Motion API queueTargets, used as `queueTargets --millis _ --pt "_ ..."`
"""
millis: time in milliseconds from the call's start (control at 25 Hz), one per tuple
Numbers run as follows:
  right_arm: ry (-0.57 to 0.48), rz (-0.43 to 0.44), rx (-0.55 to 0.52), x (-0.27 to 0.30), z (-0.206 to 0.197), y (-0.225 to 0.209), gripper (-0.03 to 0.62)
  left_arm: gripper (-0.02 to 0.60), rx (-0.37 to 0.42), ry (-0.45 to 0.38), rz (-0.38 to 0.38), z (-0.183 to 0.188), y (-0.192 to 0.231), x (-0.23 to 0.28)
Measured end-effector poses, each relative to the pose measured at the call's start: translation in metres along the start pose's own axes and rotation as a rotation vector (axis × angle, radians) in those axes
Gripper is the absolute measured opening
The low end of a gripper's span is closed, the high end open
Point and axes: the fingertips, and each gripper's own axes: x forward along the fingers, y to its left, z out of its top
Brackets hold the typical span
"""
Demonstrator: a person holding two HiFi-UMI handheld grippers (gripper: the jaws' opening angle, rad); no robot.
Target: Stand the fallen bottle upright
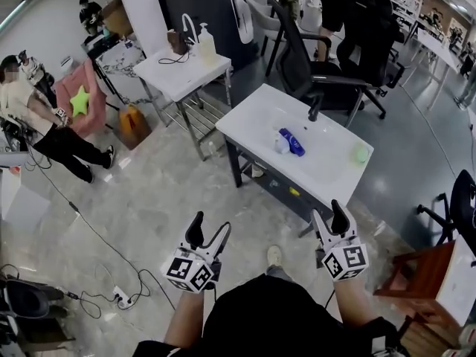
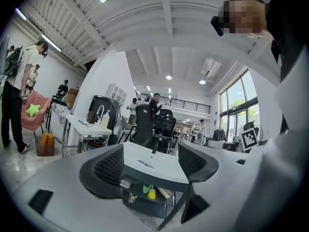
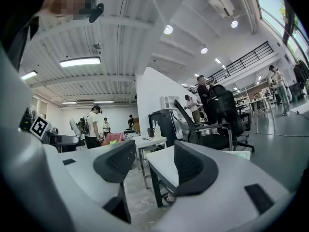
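A blue bottle (image 1: 291, 141) lies on its side near the middle of a white desk (image 1: 253, 121). A small whitish object (image 1: 280, 145) is touching its near end or lying just beside it; from this far off I cannot tell which. A pale green object (image 1: 360, 153) sits apart from them, towards the desk's right end.

Both tools are held level in front of the person, on the near side of the desk and well apart from the bottle. The left hand-held gripper (image 1: 207, 233) has its jaws spread wide. In the left gripper view, only the desk and the shelf beneath it show in the gap. The right hand-held gripper (image 1: 331, 220) also has its jaws apart with nothing between them, and the desk's corner and leg are visible beyond.

A black office chair (image 1: 327, 65) stands behind the desk. A second white desk (image 1: 178, 76) carrying a pump bottle (image 1: 206, 44) stands off to the left.
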Motion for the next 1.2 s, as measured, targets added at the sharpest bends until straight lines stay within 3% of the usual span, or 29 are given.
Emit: queueTargets --millis 240,480,960,1200 --pt "-0.020 0.084 0.003 0.078 0.010 -0.017 0.256 0.351 0.030 -0.011 0.030 0.021 0.019 0.055" --pt "-0.013 0.085 0.033 0.116 0.010 -0.062 0.252 0.351 0.058 -0.014 0.034 0.026 0.020 0.108" --pt "0.012 0.091 0.053 0.140 0.006 -0.130 0.249 0.350 0.017 0.013 0.013 0.003 -0.005 0.184" --pt "0.024 0.086 0.066 0.162 0.001 -0.139 0.247 0.351 0.026 0.017 0.028 0.008 0.010 0.194"
